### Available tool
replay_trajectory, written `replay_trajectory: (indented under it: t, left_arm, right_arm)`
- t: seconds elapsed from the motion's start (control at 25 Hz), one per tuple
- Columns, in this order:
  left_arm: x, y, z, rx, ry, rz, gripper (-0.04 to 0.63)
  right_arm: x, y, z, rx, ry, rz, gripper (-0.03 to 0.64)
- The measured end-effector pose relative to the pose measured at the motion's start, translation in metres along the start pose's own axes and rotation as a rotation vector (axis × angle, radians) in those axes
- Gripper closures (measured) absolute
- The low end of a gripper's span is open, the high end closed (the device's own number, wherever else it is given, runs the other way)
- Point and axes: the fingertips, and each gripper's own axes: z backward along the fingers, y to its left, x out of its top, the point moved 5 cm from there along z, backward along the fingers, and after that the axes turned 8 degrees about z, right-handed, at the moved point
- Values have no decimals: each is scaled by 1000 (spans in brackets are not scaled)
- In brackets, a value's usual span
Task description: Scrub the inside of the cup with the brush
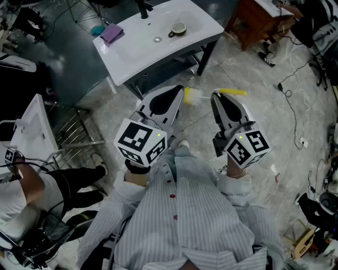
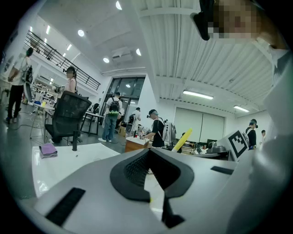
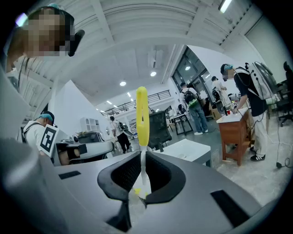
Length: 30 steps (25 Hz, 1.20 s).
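Observation:
A small cup [image 1: 178,29] stands in the white sink basin [image 1: 132,50] far ahead of both grippers. My right gripper [image 1: 216,96] is shut on a brush; its yellow handle [image 1: 233,92] sticks out to the right and its white bristle head [image 1: 193,96] to the left. In the right gripper view the yellow handle [image 3: 142,116] rises from between the fingertips of the gripper [image 3: 143,153]. My left gripper [image 1: 178,90] is held beside it, shut with nothing in it [image 2: 149,151]. The brush handle [image 2: 182,140] shows to its right. Both grippers hang over the floor, apart from the sink.
A purple cloth [image 1: 111,33], a drain [image 1: 157,39] and a black faucet [image 1: 142,8] are on the sink. A wooden table [image 1: 257,23] stands at the right, cables [image 1: 293,95] lie on the floor, and another white basin [image 1: 35,129] with a metal rack [image 1: 79,134] is at the left.

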Motion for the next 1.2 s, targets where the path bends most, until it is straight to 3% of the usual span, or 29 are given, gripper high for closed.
replay_trajectory:
  t: [0.92,1.2]
  left_arm:
    - [-7,-16,0,44,-18,-28,586]
    - [-3,18,-23,40,-14,-20,586]
  right_arm:
    - [4,-4,21,23,-54,-4,560]
    - [-1,-22,-18,19,-22,-21,560]
